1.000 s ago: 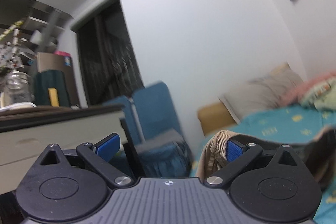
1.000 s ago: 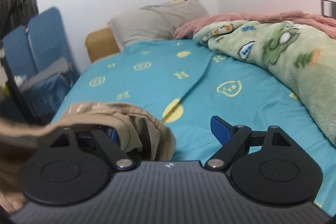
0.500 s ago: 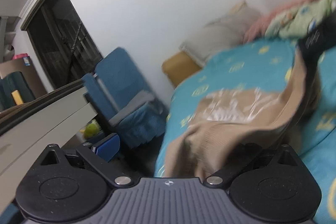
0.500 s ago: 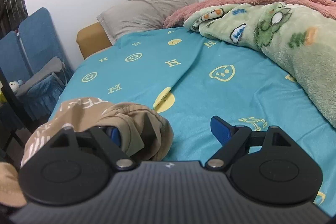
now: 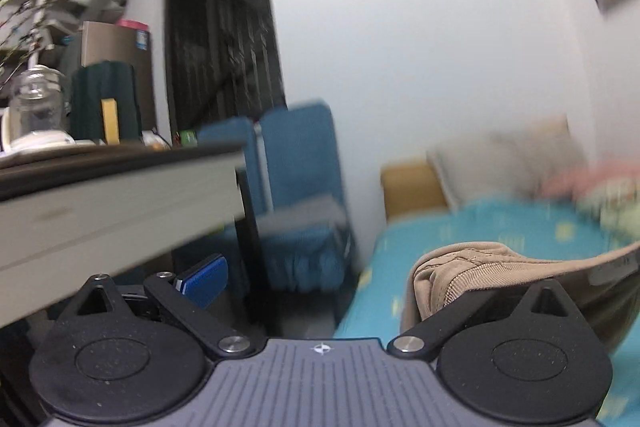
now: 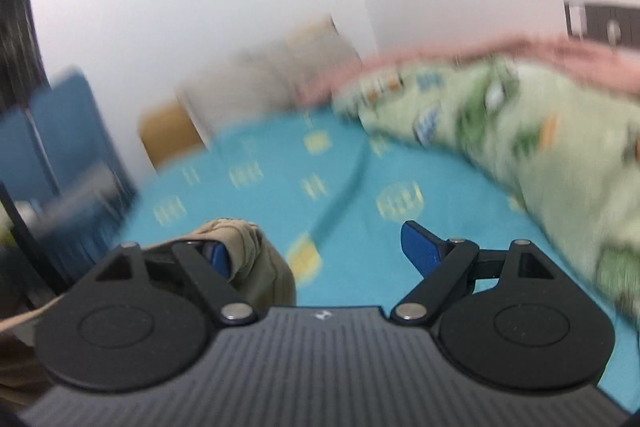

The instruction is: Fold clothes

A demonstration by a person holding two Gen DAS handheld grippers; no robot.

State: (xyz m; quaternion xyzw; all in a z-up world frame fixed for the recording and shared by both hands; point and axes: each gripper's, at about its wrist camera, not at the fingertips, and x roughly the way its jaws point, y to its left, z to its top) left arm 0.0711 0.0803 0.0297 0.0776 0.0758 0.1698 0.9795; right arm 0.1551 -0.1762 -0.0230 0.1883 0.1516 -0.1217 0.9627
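Note:
A tan garment (image 5: 472,267) hangs lifted over the teal bed sheet (image 5: 480,223). In the left wrist view its ribbed edge drapes over my left gripper's (image 5: 320,279) right finger; the jaws stand wide apart. In the right wrist view the same tan garment (image 6: 248,247) is bunched over the left finger of my right gripper (image 6: 316,251), whose jaws also stand wide apart above the teal sheet (image 6: 360,167). The right finger's blue pad (image 6: 418,247) is bare.
A green cartoon blanket (image 6: 520,131) and a pink one lie on the bed's right side, a grey pillow (image 6: 260,83) at its head. A desk (image 5: 112,195) with jars and a blue folding chair (image 5: 296,179) stand left of the bed.
Both grippers swung upward with the garment, and both views are motion-blurred. The left view turned from the bed back toward the desk and chair. The cloth is more gathered on both fingers.

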